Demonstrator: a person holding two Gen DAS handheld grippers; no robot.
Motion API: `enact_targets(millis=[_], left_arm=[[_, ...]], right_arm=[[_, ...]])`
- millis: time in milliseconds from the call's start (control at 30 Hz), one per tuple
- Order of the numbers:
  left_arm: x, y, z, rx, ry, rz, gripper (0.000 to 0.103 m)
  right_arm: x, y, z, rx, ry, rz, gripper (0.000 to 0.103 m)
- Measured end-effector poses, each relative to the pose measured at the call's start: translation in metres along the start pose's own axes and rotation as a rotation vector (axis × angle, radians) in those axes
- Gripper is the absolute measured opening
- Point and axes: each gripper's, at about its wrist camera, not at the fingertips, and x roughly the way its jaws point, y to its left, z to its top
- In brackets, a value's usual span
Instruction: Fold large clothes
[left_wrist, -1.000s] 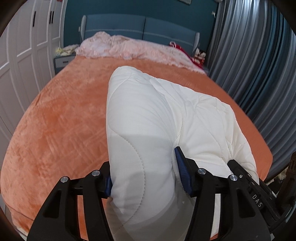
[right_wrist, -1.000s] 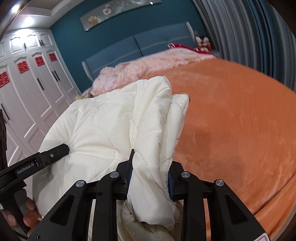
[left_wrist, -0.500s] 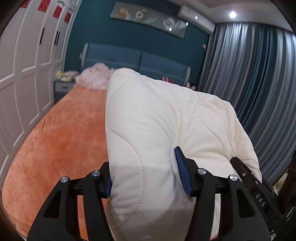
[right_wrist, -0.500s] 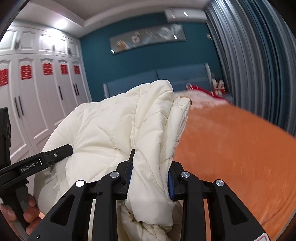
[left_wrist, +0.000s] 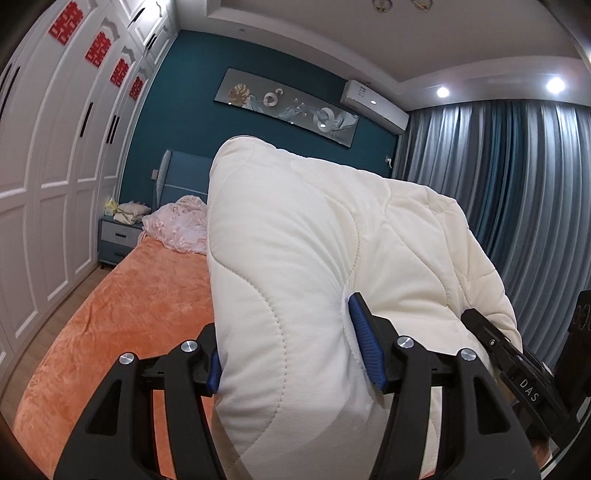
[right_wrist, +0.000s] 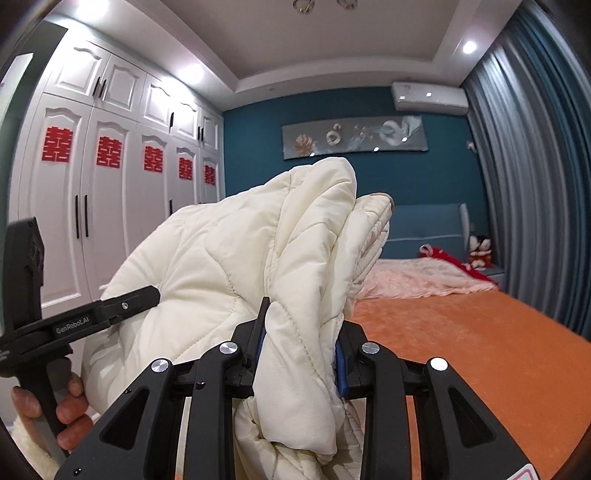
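A cream quilted coat (left_wrist: 295, 280) hangs bunched above the orange bed (left_wrist: 122, 314), pinched by the left gripper (left_wrist: 291, 354) and the right gripper (right_wrist: 301, 343). White wardrobes (left_wrist: 48, 184) stand at nine o'clock, curtains (left_wrist: 517, 177) at three (right view alone shows a hand (right_wrist: 48, 410)).

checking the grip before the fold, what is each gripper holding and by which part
Both hold the cream quilted garment: left gripper on a thick folded bulge, right gripper on a narrower bunched fold.
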Motion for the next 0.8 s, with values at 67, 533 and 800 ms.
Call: enact_targets(millis=[67,533,800], left_arm=[[0.017,0.016,-0.005,-0.019,0.022,0.002,0.056],[0.18,0.129,-0.111,-0.138,0.34,0.096,0.056],[0.253,0.171,-0.174,-0.139,0.469,0.215,0.073]], right_arm=[[0.027,-0.003,-0.009,0.031,0.037,0.029,0.028],[0.19,-0.029,-0.139,0.087,0.357,0.012,0.028],[0.27,-0.059,-0.224,0.168,0.559,-0.02,0.045]])
